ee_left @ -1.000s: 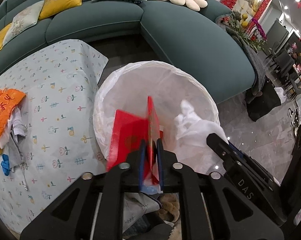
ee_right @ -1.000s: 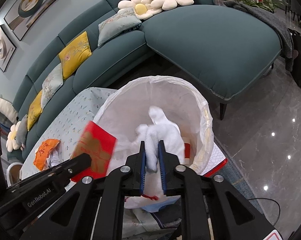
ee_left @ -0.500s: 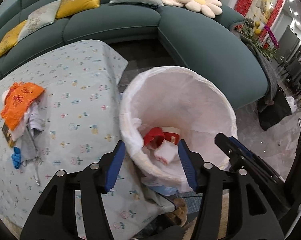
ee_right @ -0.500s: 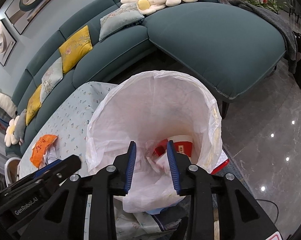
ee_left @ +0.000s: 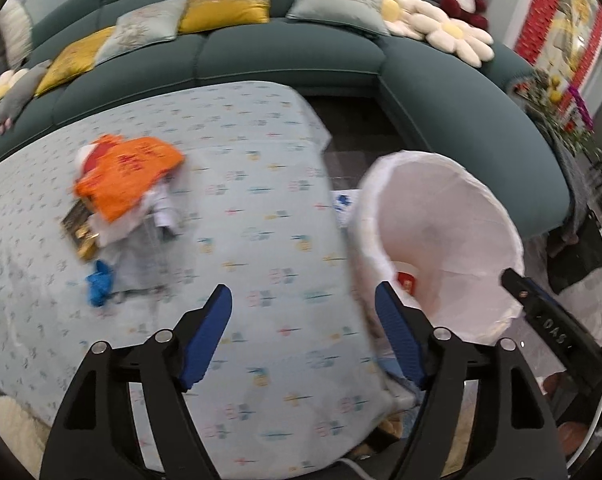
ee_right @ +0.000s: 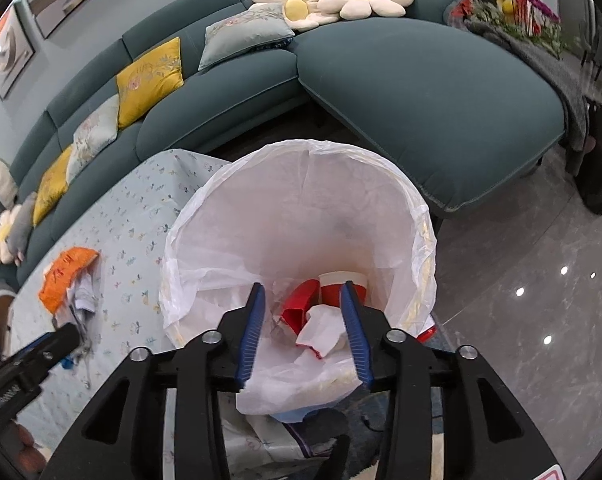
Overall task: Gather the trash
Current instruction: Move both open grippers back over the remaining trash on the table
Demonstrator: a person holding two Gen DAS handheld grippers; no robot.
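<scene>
A trash bin lined with a white bag [ee_right: 301,184] stands by the table's right end; it also shows in the left wrist view [ee_left: 441,208]. Inside lie a red packet [ee_right: 297,304], a crumpled white tissue [ee_right: 321,328] and a red and white cup [ee_right: 343,282]. My right gripper [ee_right: 303,324] is open and empty above the bin. My left gripper [ee_left: 303,332] is open and empty over the table, left of the bin. A pile of trash lies on the table: an orange wrapper [ee_left: 129,172], white paper [ee_left: 161,208], a blue scrap [ee_left: 99,282].
The table carries a pale patterned cloth [ee_left: 261,208]. A teal sofa [ee_right: 421,80] with cushions curves behind the table and bin. Shiny grey floor [ee_right: 521,280] lies to the right. The pile also shows in the right wrist view [ee_right: 67,276].
Both grippers opened and dropped the red packet and white tissue into the bin. My left gripper then swung left, from above the bin to over the table.
</scene>
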